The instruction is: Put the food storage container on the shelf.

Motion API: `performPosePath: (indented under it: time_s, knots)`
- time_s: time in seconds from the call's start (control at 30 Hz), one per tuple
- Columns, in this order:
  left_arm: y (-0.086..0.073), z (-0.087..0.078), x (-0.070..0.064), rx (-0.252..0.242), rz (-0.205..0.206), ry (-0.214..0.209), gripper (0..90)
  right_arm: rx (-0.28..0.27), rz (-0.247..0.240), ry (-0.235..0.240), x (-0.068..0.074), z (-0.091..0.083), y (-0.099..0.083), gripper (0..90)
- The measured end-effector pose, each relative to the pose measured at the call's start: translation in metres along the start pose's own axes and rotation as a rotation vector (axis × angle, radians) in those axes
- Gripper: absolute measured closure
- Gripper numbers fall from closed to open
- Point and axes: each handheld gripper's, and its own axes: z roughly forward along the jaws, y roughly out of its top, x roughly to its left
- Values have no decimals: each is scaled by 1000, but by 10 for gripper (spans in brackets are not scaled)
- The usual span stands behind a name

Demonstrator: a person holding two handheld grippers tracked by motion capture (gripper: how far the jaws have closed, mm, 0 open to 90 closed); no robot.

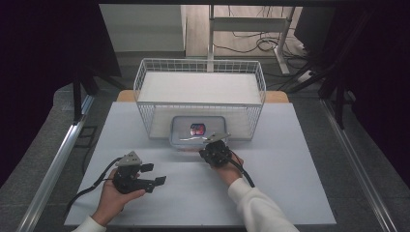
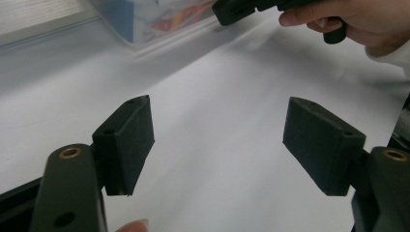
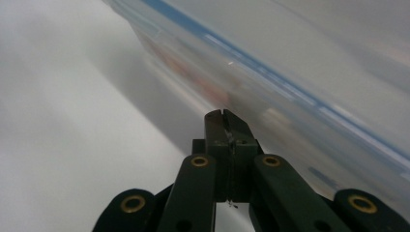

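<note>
Two fingers of the right gripper [image 3: 226,116] pressed together beside the container [image 1: 198,130].

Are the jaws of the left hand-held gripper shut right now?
No: in the left gripper view the left hand-held gripper has its two black jaws standing wide apart, with bare white table showing between them.
</note>
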Motion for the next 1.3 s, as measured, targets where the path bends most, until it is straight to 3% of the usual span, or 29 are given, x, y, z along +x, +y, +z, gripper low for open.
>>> performPosePath:
  time_s: [0.17,0.3,0.63,0.9,1.03,1.17,1.3]
  knots:
    - [-1,0,-1,2,1,-5,264,-16,25,-14,-5,3,12,891]
    - [-1,-1,-1,-8,-2,-1,264,-39,57,5,-12,12,18,891]
    - [-1,0,1,7,15,10,263,-59,115,-27,-26,33,37,891]
    - [-1,0,1,4,21,21,263,-70,127,-25,-30,35,40,891]
    - [-1,0,0,4,22,23,263,-69,70,-12,-23,16,39,891]
    - [-2,-1,0,3,24,34,263,-69,14,31,-14,-24,30,891]
    - [-2,-2,-1,0,20,37,263,-77,-25,58,-5,-69,4,891]
